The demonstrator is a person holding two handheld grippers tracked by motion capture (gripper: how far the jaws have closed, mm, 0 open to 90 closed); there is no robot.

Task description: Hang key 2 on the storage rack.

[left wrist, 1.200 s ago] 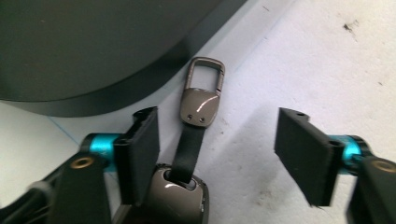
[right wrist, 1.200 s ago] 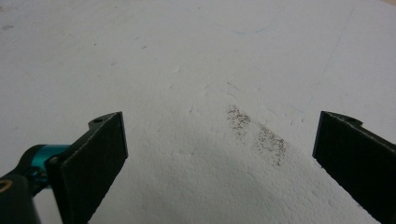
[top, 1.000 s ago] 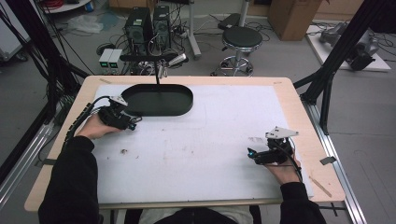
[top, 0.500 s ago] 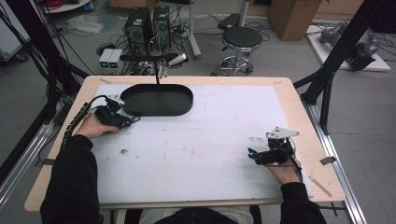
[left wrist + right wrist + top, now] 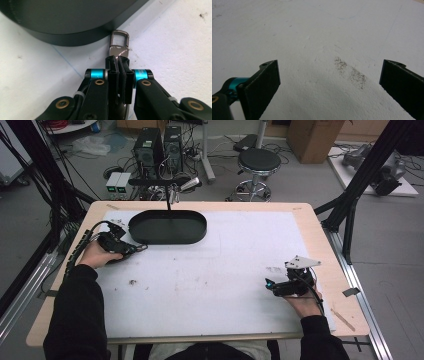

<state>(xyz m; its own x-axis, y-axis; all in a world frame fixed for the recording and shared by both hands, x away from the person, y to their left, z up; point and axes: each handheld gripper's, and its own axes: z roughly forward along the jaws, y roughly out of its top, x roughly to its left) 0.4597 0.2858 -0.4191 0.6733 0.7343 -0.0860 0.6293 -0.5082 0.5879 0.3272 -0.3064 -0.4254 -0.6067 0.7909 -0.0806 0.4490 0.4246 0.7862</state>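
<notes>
Now that its jaws have just been closing, the left gripper [image 5: 119, 65] is clamped on the metal clip [image 5: 119, 47], which lies on the desk [image 5: 210, 275] just beside the black tray's [image 5: 167, 227] wall. Grasp looks made; lift is likely next. Tray interior looks empty. Right gripper [image 5: 329, 82] rests well apart, jaws wide.

I am seeing the small metal clasp [image 5: 119, 48] lying flat on the white sheet, its loop end just beside the black tray [image 5: 65, 22], its near end pinched.
</notes>
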